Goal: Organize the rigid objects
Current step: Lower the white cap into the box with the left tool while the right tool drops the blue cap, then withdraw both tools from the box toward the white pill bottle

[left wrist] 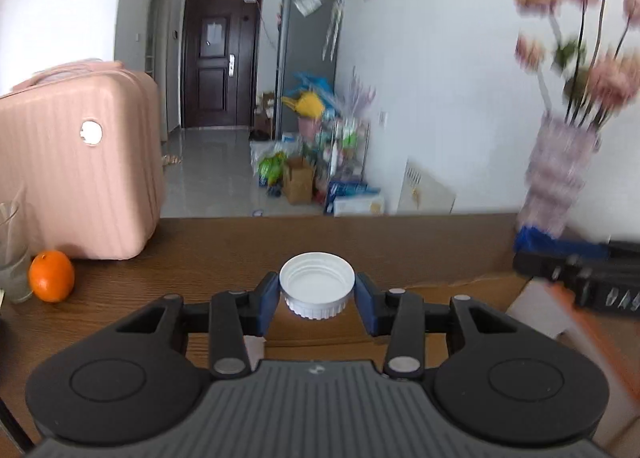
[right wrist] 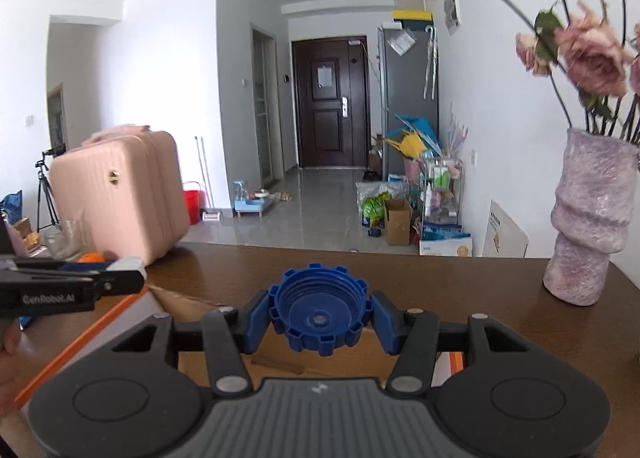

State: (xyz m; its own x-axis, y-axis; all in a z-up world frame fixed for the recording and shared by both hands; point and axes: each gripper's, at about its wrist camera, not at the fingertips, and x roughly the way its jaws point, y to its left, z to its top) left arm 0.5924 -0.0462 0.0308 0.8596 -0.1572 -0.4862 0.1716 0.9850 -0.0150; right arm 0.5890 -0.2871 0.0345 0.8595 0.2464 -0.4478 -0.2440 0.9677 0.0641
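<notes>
Left tongs are clamped on a white cap, hollow side up; right tongs are clamped on a blue cap, above the tabletop.

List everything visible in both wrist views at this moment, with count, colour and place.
white cap: 1, white, open side up, clamped in the left gripper
blue cap: 1, blue, notched rim, open side up, clamped in the right gripper
cardboard box: 1, brown with orange edge, on the table under the grippers
table: 1, dark brown wood
suitcase: 1, pink, standing at the table's far left
orange: 1, orange, in front of the suitcase
glass: 1, clear, left of the orange
vase: 1, mauve, holding pink flowers, far right of the table
door: 1, dark brown, end of hallway
left gripper: black with blue pads
right gripper: black with blue pads
</notes>
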